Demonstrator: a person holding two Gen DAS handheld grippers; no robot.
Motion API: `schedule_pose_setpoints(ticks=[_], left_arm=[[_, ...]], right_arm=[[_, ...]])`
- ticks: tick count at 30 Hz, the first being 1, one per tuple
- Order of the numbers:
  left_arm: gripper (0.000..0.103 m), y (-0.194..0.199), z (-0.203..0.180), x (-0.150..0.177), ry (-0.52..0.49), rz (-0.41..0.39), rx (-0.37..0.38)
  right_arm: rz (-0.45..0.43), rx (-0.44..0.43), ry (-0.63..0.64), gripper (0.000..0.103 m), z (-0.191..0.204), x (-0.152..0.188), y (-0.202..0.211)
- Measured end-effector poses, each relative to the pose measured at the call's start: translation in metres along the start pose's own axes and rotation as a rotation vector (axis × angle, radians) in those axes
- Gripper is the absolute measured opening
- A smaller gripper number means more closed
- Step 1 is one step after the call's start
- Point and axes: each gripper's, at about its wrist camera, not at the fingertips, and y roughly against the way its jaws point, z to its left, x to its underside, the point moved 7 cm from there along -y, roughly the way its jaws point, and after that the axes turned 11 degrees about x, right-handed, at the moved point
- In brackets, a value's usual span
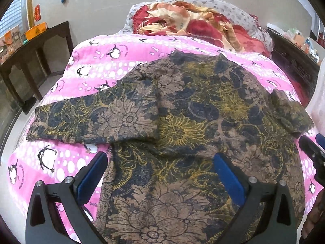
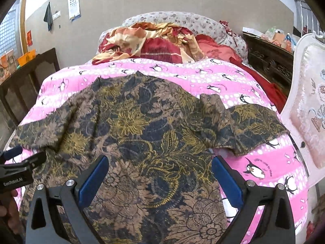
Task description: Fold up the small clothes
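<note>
The shirt (image 1: 182,109), brown with dark blue and yellow flowers, lies spread flat on the bed's pink penguin blanket (image 1: 67,162), collar end away from us, hem toward the grippers. Its sleeve on the left (image 1: 91,120) stretches straight out across the blanket; the sleeve on the right (image 2: 243,130) is shorter-looking and rumpled, its end hanging toward the white padded headboard (image 2: 308,122). The left gripper (image 1: 160,174) hovers over the shirt's lower left edge, jaws wide apart, nothing between the blue pads; one pad sits over blanket, the other over cloth. The right gripper (image 2: 160,174) stands just as wide over the lower right part, empty too. Whether either touches the fabric I can't tell. Beyond the shirt, a heap of red and cream bedding (image 1: 195,22) and a grey flowered pillow (image 2: 182,20) crowd the far end of the bed. A dark wooden table (image 1: 30,61) stands left, a dark carved cabinet (image 2: 268,61) right. The shirt's hem is cut off below the grippers.
</note>
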Motion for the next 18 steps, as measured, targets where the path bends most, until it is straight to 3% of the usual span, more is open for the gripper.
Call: schedule_pose_setpoints(ticks=[18], left_arm=[[0.103,-0.014,0.023,0.004,0.030,0.012,-0.013]], right_arm=[[0.004,-0.008,0.016,0.103,0.017,0.005,-0.020]])
